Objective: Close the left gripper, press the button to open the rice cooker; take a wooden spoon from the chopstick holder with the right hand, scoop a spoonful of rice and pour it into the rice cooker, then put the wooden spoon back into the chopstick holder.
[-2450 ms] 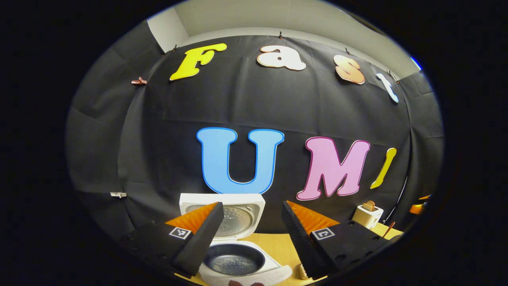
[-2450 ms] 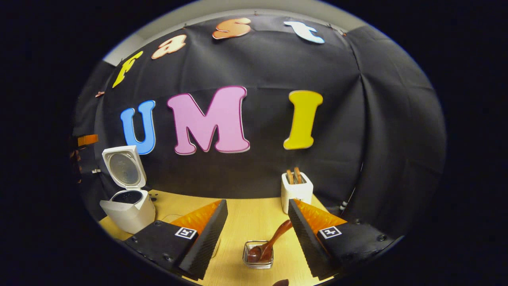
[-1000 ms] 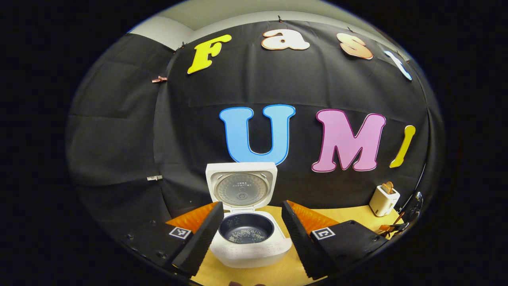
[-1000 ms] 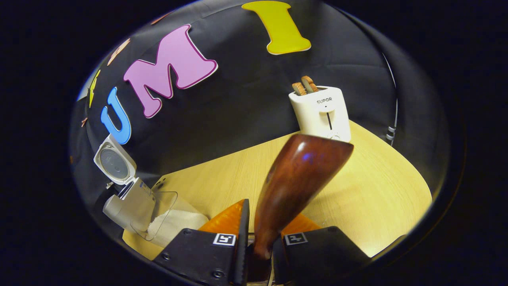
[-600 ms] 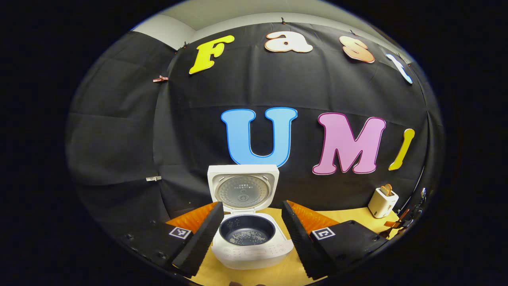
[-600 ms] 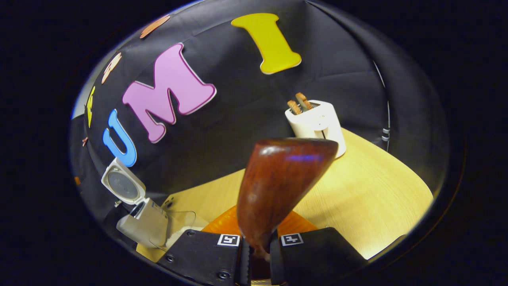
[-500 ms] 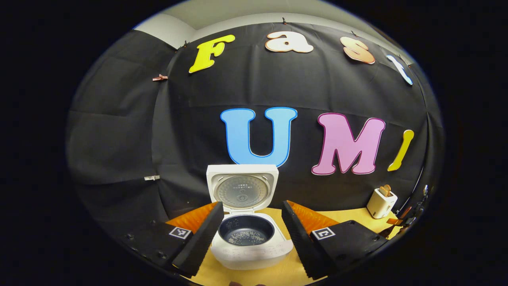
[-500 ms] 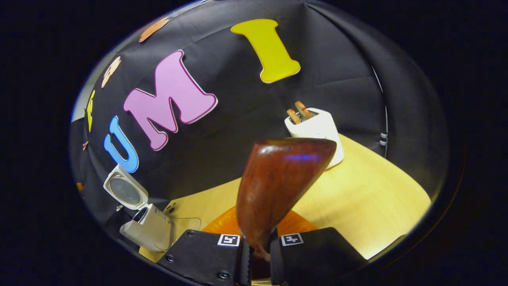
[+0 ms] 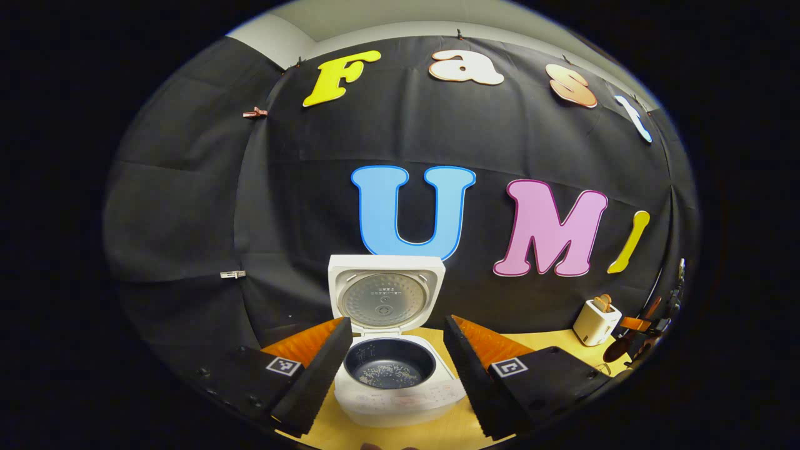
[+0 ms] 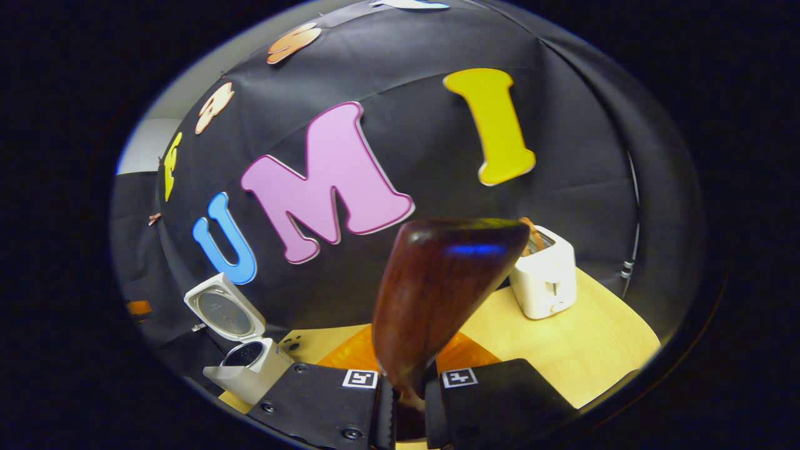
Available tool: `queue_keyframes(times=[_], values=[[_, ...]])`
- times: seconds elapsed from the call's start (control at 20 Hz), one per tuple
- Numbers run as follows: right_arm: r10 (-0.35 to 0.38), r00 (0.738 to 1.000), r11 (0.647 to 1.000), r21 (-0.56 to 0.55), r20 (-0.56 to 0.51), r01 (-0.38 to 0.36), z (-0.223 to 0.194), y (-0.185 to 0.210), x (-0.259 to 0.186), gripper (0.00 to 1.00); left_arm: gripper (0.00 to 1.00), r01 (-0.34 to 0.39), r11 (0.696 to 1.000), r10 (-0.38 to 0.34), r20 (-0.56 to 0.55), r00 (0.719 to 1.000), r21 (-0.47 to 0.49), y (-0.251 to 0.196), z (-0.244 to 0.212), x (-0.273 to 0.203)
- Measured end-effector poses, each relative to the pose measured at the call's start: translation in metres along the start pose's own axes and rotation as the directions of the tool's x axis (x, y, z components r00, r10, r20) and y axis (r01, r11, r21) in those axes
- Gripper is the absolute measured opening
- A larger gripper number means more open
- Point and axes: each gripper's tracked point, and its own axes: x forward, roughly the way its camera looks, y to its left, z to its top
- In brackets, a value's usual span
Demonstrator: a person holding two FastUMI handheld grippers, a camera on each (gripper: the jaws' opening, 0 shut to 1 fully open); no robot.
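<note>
Wooden spoon (image 10: 437, 294) clamped in right gripper (image 10: 409, 400), left gripper (image 9: 390, 356) open, rice grains in rice cooker (image 9: 400, 387)

rice cooker (image 9: 400, 381) on table (image 9: 450, 431), toaster (image 9: 597, 322) far right

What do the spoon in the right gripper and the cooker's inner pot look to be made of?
Spoon: dark reddish wood, glossy, likely lacquered; it shows a light glint. Inner pot: dark, matte, probably non-stick coated metal; pale grains lie on its bottom.
</note>
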Motion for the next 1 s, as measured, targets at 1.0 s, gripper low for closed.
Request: queue_keyframes(times=[1.0], values=[[-0.143,0.940,0.856,-0.516,-0.309,-0.040,-0.212,0.085,0.073,0.23,0.94,0.056,0.998,-0.055,-0.022,0.998,0.030,0.066,-0.017,0.044]])
